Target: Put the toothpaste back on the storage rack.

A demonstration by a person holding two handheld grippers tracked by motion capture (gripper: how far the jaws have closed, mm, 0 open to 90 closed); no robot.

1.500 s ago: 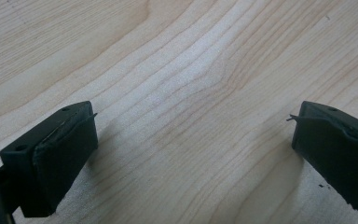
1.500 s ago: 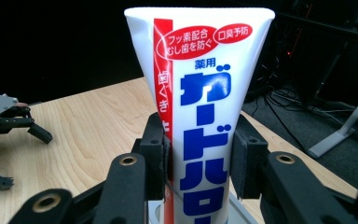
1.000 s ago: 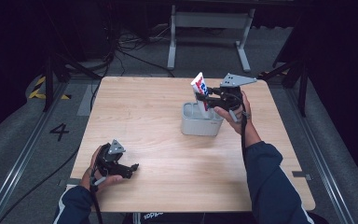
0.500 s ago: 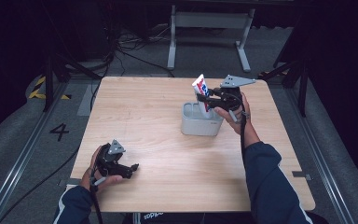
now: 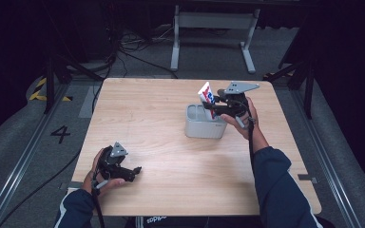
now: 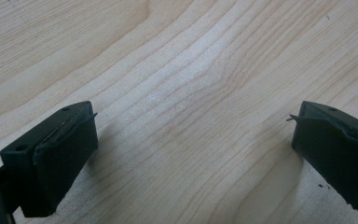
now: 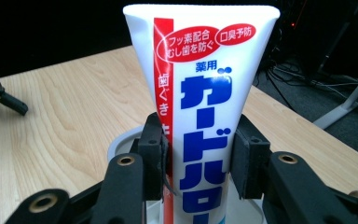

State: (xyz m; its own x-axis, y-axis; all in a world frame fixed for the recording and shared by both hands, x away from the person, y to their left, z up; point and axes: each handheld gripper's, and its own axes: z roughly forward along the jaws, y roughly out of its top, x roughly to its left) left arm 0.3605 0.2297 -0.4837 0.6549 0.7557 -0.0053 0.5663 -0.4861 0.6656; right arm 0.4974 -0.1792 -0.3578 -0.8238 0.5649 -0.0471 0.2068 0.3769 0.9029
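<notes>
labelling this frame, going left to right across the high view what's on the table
left gripper resting open near the table's front left → grey holder → toothpaste tube standing in it → right gripper, jaws shut on the tube

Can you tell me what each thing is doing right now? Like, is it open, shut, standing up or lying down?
Toothpaste tube: upright, crimped flat end on top, lower end inside the holder, clamped from both sides.
Right gripper: shut on the toothpaste tube.
Left gripper: open, jaws wide apart, nothing between them, low over the table.
Grey holder: standing upright on the table, open at the top.
Wooden table: flat, bare wood around the holder.
</notes>
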